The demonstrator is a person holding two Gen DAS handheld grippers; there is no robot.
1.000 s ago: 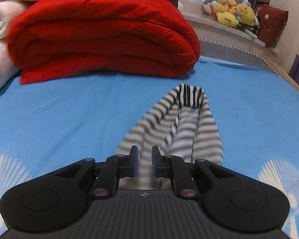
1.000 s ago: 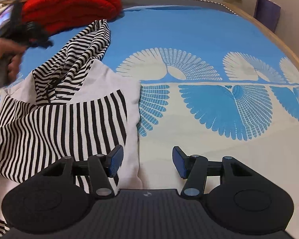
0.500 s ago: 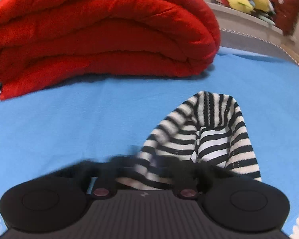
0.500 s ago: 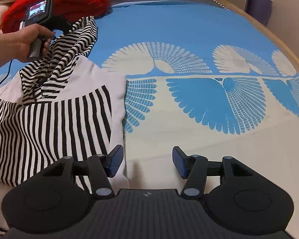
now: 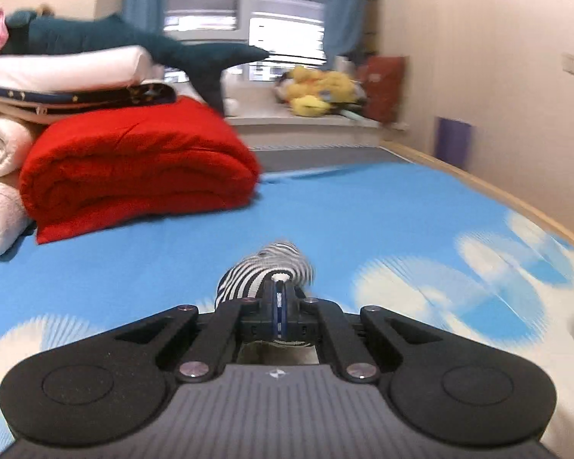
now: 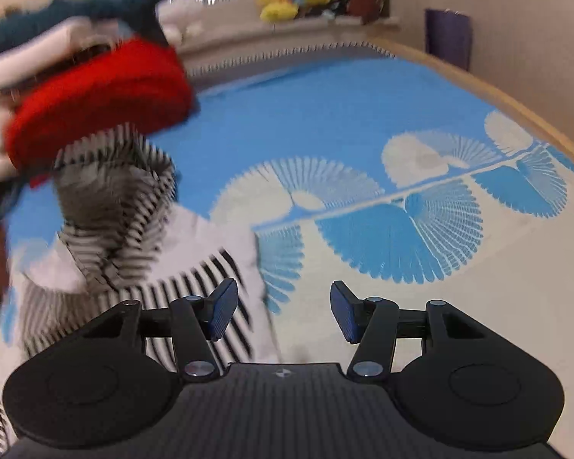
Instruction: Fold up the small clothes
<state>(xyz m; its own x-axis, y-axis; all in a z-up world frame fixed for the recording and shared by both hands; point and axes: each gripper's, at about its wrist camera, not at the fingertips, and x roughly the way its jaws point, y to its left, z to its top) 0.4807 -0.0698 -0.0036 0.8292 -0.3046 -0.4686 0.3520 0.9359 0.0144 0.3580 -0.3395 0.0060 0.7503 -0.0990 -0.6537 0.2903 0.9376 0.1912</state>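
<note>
A black-and-white striped garment (image 6: 95,267) with white panels lies on the blue patterned bedspread (image 6: 363,122) at the left of the right wrist view. One striped sleeve (image 6: 118,191) is lifted off the bed and blurred. In the left wrist view my left gripper (image 5: 278,300) is shut on the end of that striped sleeve (image 5: 264,267), which bunches up in front of the fingers. My right gripper (image 6: 281,313) hangs open above the garment's right edge, with nothing between its fingers.
A folded red quilt (image 5: 134,168) lies at the back left, with white towels (image 5: 0,191) and stacked bedding (image 5: 69,76) beside and behind it. Yellow plush toys (image 5: 313,91) sit on the window sill. A wooden bed edge (image 6: 497,99) runs along the right.
My left gripper closed on the striped sleeve end and lifted it away from the red quilt. The right gripper rose a little and stayed open.
</note>
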